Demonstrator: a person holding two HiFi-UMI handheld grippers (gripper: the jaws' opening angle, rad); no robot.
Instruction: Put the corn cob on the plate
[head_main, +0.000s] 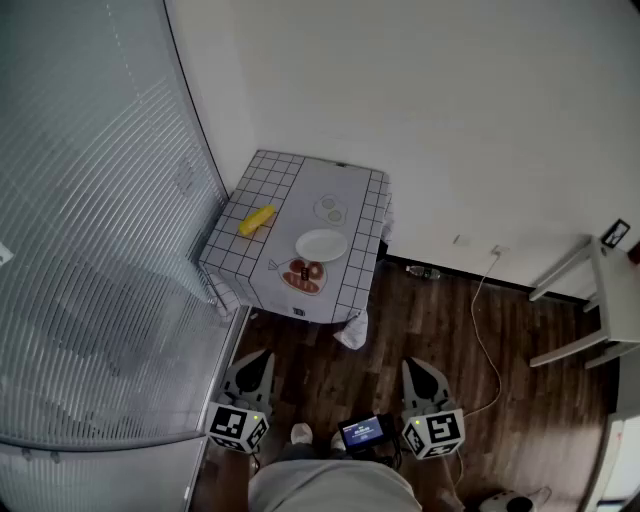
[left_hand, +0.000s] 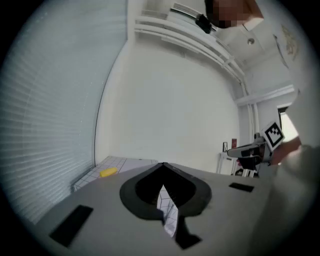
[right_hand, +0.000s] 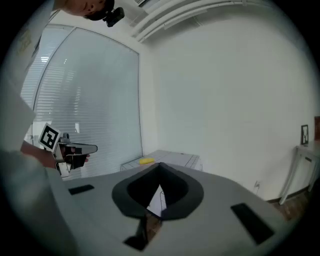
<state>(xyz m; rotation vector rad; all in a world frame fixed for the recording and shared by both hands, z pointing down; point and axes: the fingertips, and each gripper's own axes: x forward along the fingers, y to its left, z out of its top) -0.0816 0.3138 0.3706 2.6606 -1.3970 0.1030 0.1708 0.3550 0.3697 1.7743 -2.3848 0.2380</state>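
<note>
We hold the left tool (head_main: 257, 358) and right tool (head_main: 417, 366) clenched, empty, well apart from the table (head_main: 352, 182). In the gripper views, tool bodies hide the plate (head_main: 321, 245); the corn (head_main: 256, 220) shows.

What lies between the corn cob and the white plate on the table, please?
Nothing but bare tablecloth lies between the corn cob and the white plate; the head view shows this stretch plainly.
</note>
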